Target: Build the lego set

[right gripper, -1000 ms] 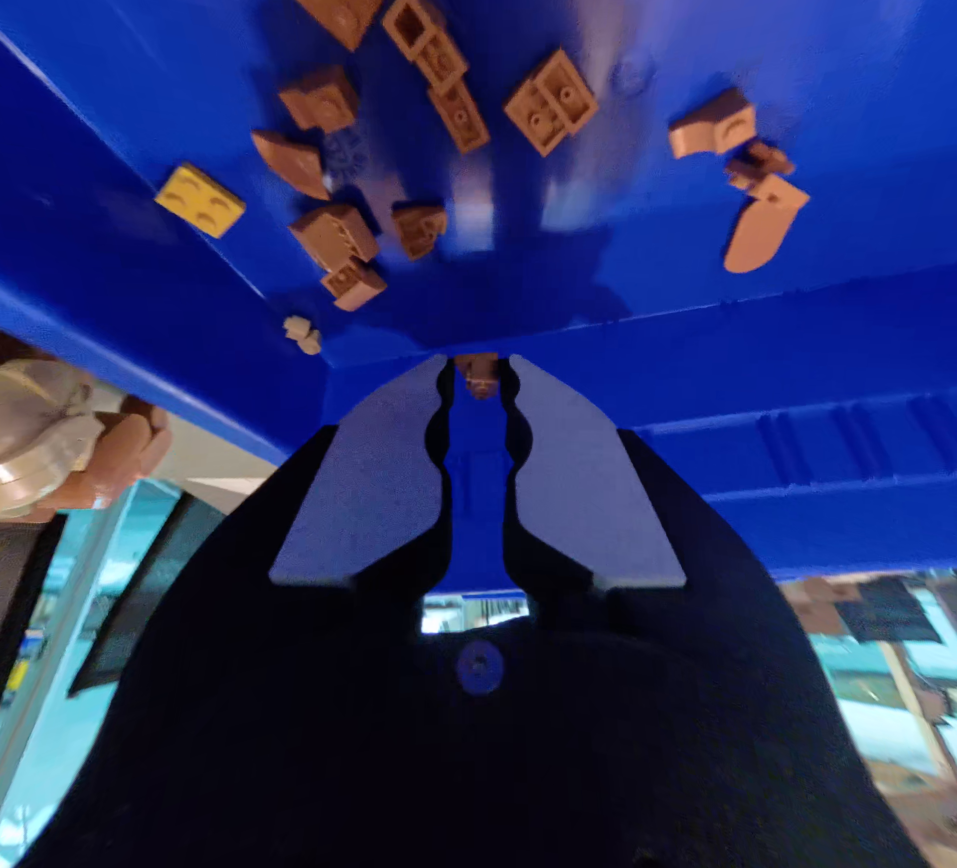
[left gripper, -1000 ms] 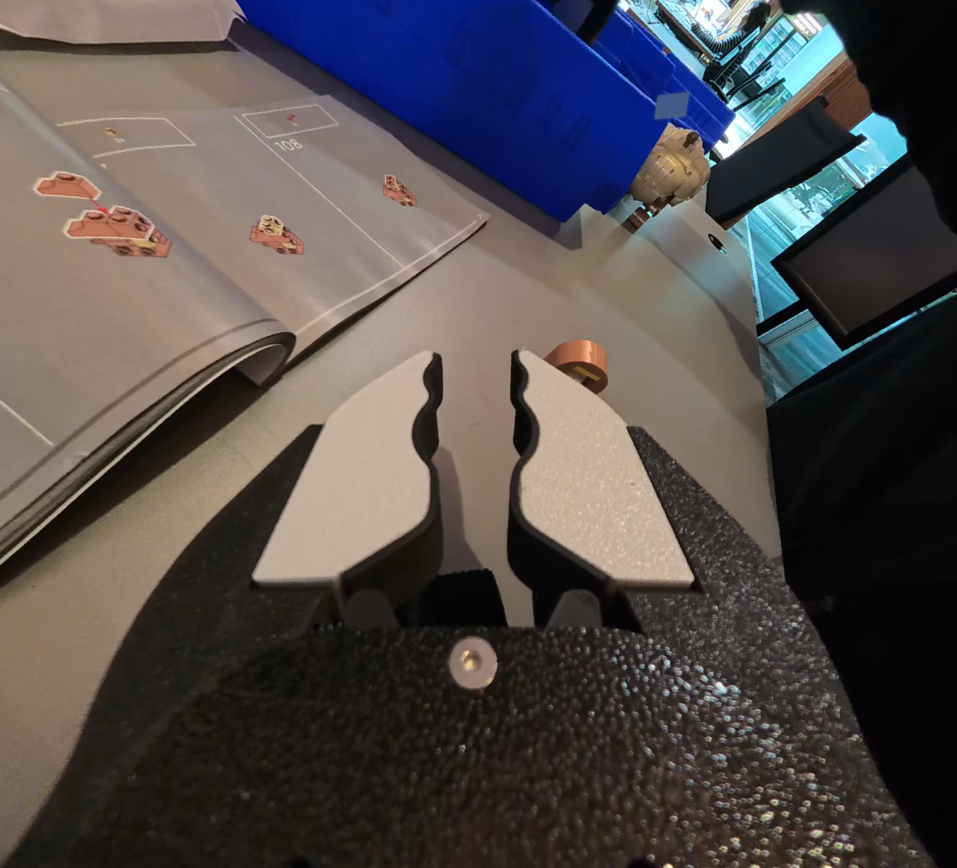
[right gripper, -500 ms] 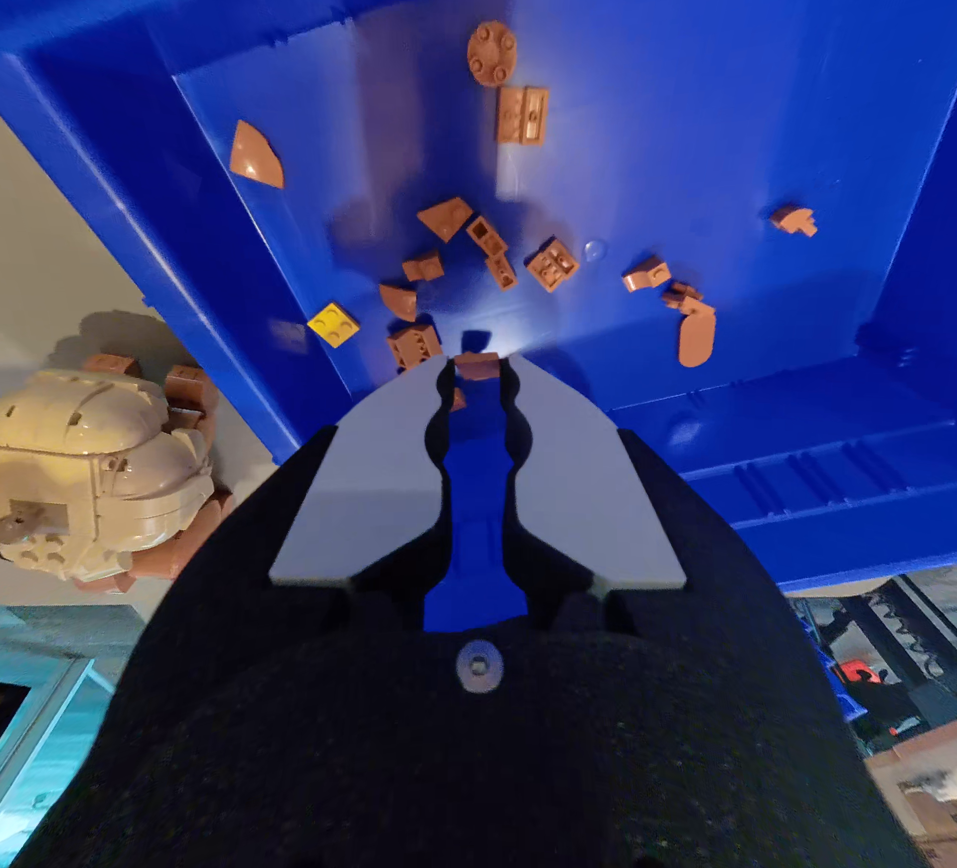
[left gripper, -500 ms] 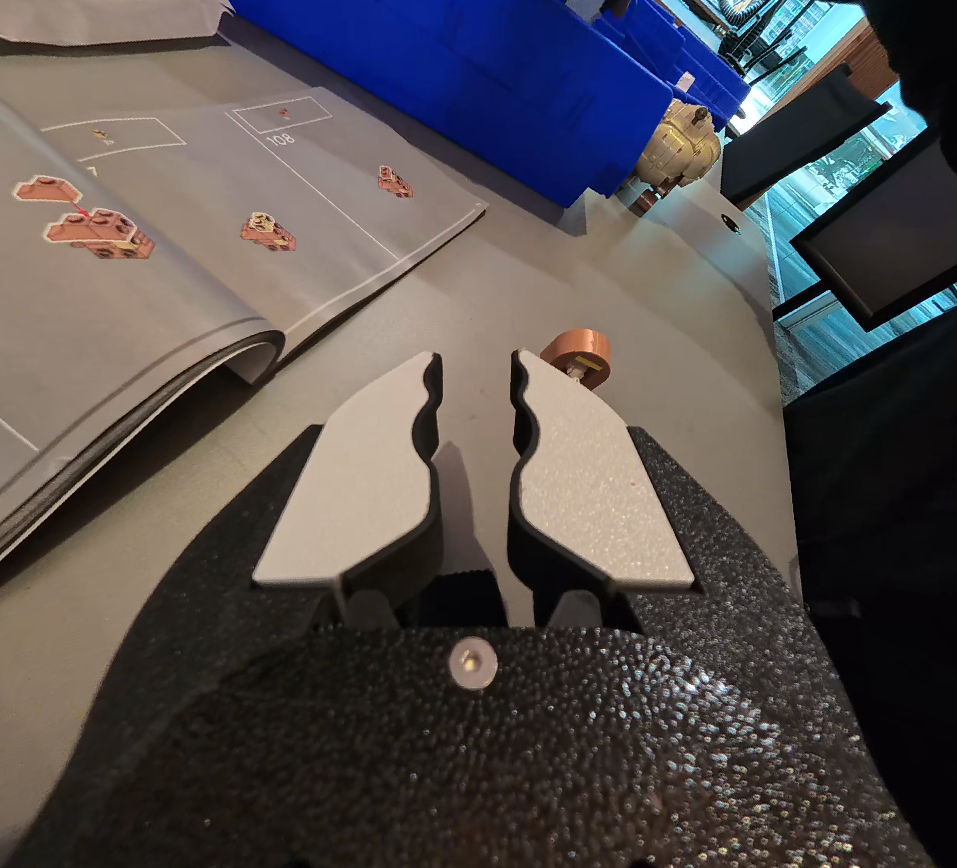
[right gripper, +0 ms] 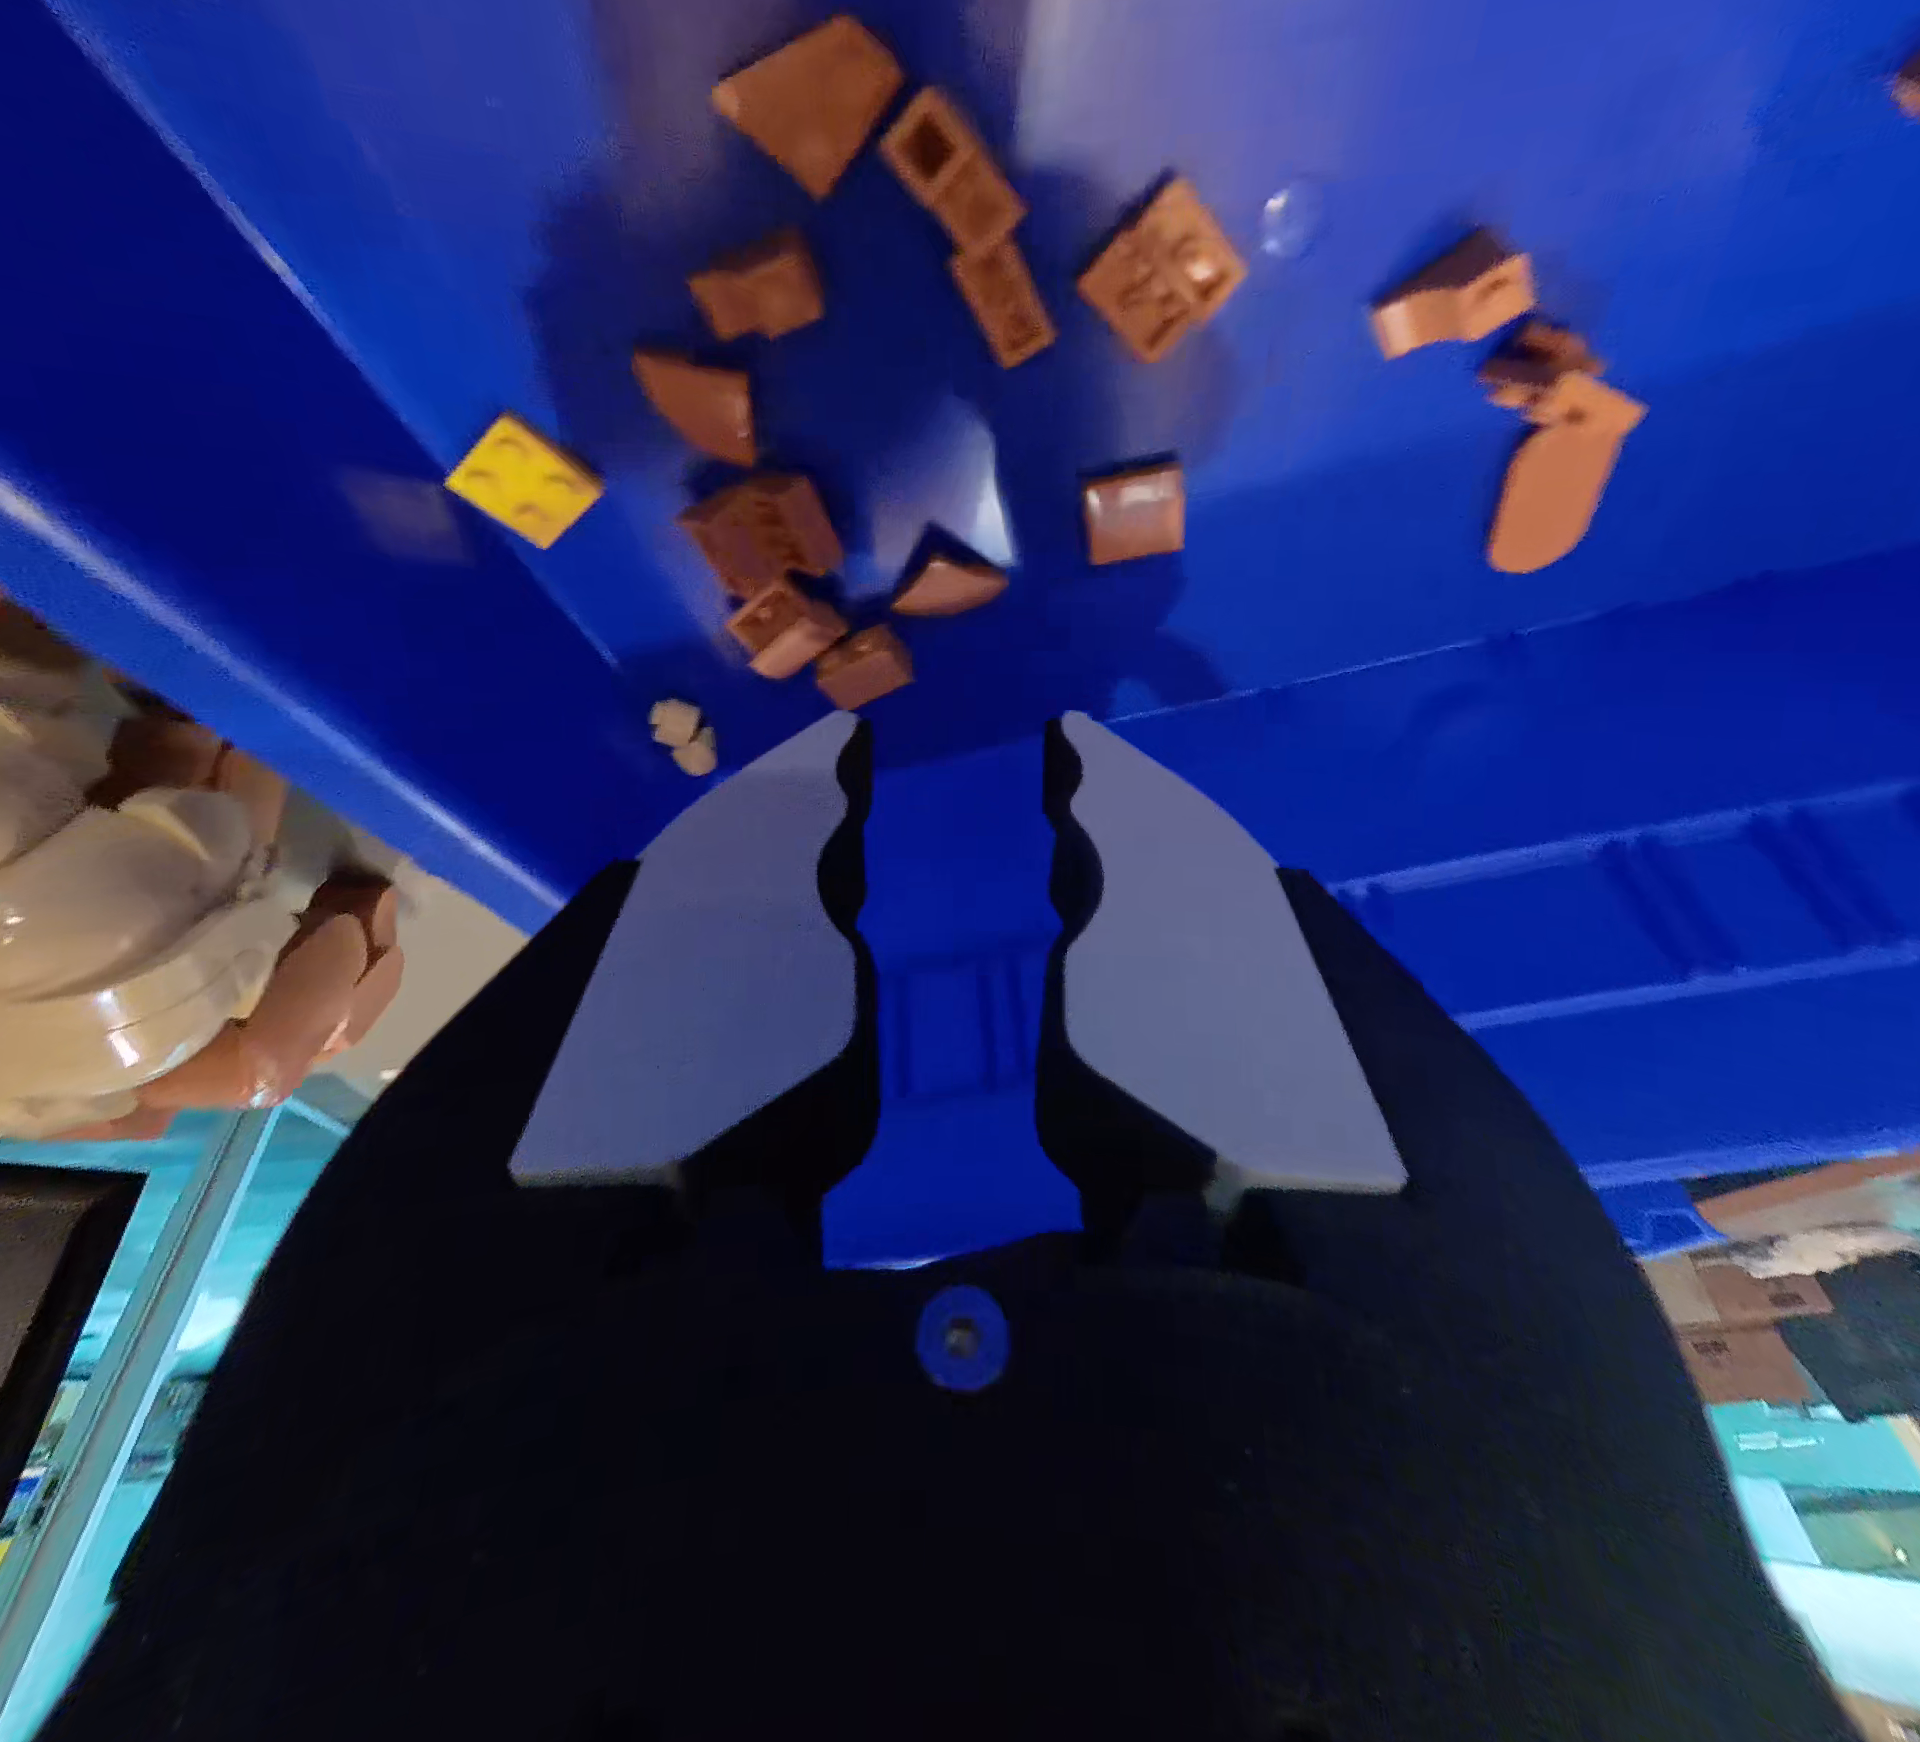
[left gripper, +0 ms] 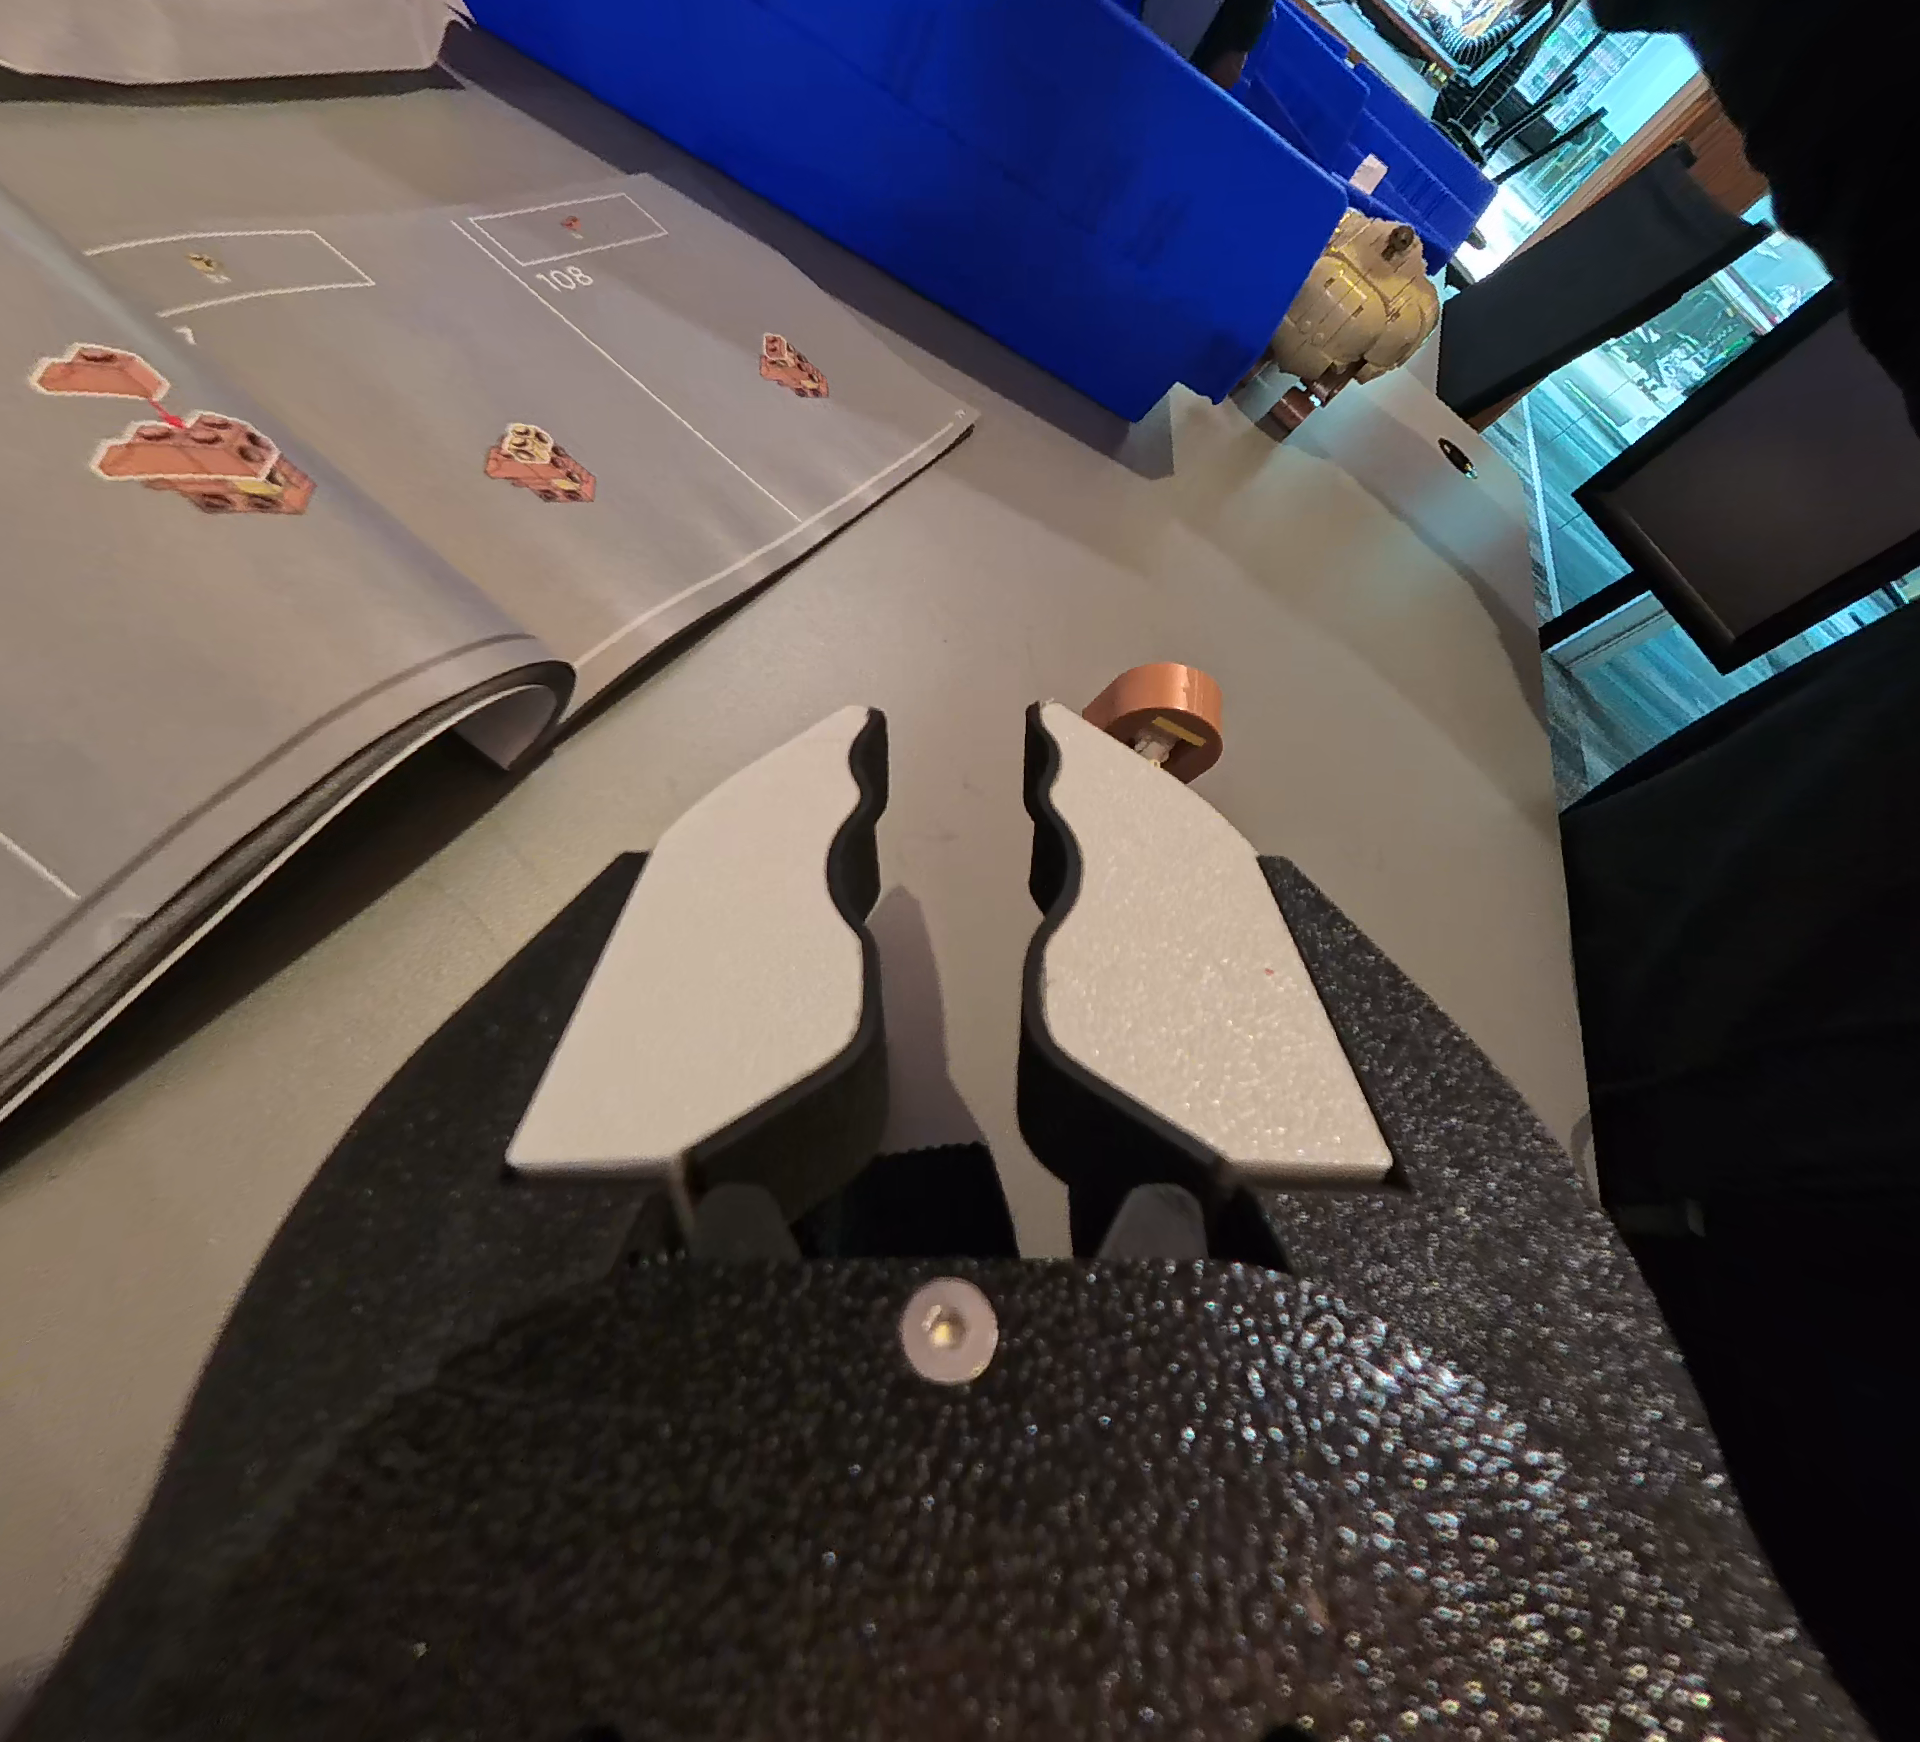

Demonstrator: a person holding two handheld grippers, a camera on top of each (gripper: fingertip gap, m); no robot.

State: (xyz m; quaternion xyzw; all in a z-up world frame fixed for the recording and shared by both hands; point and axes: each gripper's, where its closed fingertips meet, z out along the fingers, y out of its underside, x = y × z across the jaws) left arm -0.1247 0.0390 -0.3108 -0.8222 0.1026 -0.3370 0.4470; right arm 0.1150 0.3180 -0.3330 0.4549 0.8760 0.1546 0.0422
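**Both grippers apart and bare, one over the desk, one over the bin**

The left gripper (left gripper: 956, 726) stands low over the grey desk (left gripper: 1039, 570), its jaws narrowly apart with only bare desk between them. A round brown piece (left gripper: 1158, 705) lies just beside its right fingertip, toward the desk's right edge. Ahead, free desk surface runs up to the blue bin (left gripper: 935, 134); an open instruction booklet (left gripper: 416, 445) lies at the left, its corner near the bin. A tan brick model (left gripper: 1351, 310) stands at the bin's far corner.

The right gripper (right gripper: 951, 726) hangs over the blue bin (right gripper: 1558, 913), jaws moderately apart, holding nothing. Brown bricks (right gripper: 862, 664) lie closest, near the bin's front wall; a yellow plate (right gripper: 525, 479) lies by its left wall.
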